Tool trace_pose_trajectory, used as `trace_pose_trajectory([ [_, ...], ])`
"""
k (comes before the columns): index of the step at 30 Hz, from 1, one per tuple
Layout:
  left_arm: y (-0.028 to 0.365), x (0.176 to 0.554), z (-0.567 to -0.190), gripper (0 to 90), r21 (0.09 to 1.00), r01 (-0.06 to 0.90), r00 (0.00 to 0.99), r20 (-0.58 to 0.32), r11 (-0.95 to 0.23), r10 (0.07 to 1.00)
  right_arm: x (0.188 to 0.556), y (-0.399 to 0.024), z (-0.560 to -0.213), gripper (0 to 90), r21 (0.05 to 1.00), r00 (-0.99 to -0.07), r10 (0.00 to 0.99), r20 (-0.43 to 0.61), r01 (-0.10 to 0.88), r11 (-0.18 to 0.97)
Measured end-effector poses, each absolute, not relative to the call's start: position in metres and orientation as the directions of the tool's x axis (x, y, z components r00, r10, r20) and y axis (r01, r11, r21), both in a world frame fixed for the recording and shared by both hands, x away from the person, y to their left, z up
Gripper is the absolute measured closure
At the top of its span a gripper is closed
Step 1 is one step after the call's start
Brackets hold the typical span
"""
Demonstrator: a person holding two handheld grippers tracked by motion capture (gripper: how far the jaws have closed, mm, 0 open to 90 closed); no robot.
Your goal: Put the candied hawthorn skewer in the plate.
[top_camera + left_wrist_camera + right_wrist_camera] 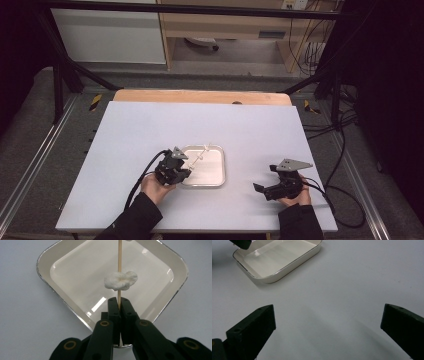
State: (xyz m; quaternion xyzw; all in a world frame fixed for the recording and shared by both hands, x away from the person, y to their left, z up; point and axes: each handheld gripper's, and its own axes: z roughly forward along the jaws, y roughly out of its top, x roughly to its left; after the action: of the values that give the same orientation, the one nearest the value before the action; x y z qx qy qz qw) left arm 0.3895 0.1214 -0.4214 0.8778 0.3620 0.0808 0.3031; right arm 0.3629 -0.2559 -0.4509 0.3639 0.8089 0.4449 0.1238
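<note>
Left hand-held gripper (119, 305) is clamped on the near end of a thin wooden skewer (119, 262); jaws pinched tight together with the stick between the pads. Skewer runs straight away from the jaws in the left gripper view, out over the tray (45, 257). A white fluffy lump (120, 280), marshmallow or cotton, can't tell which, is threaded on the skewer a little past the jaw tips. A second white bit sits at the top edge of that view on the same stick, mostly cropped.

High view: left hand-held gripper (186, 167) sits at the left edge of the tray (221, 165), skewer (200, 156) angled across the tray toward its far edge. Can't tell whether the skewer or the lump touches the tray floor or hangs above it. Tray is shallow, cream inside with a metallic rim, rounded corners, sitting on the white bench (150, 125) slightly left of centre, near the person's side.

Right hand-held gripper (264, 182) is well apart from the tray, to its right, low over the bench, pointing left toward the tray. Jaws wide, nothing between them; right gripper view shows bare bench (337, 290) between the two pads, with the tray (294, 262) at upper left.

Both hands come in from the bottom edge in dark sleeves; a cable trails from each unit.
</note>
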Motion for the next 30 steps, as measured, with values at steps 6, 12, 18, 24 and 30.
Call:
trace_pose_trajectory([
  [6,0.114,0.391,-0.426,87.8,0.546,0.615,0.715,-0.081,-0.569,0.694,0.363,-0.255,-0.452,0.4,0.805,-0.702,0.699,0.135,0.489,0.335],
  [12,0.108,0.392,-0.428,87.7,0.526,0.622,0.707,-0.056,-0.581,0.705,0.363,-0.255,-0.452,0.5,0.805,-0.704,0.698,0.133,0.487,0.338],
  [18,0.107,0.392,-0.429,86.4,0.529,0.621,0.705,-0.055,-0.578,0.708,0.363,-0.254,-0.452,0.4,0.803,-0.706,0.695,0.137,0.489,0.339],
  [24,0.108,0.39,-0.426,74.1,0.549,0.6,0.708,-0.027,-0.582,0.705,0.363,-0.255,-0.452,0.5,0.805,-0.705,0.696,0.138,0.489,0.335],
  [30,0.12,0.387,-0.416,58.6,0.6,0.575,0.717,-0.044,-0.556,0.695,0.363,-0.255,-0.452,0.5,0.808,-0.704,0.696,0.141,0.488,0.331],
])
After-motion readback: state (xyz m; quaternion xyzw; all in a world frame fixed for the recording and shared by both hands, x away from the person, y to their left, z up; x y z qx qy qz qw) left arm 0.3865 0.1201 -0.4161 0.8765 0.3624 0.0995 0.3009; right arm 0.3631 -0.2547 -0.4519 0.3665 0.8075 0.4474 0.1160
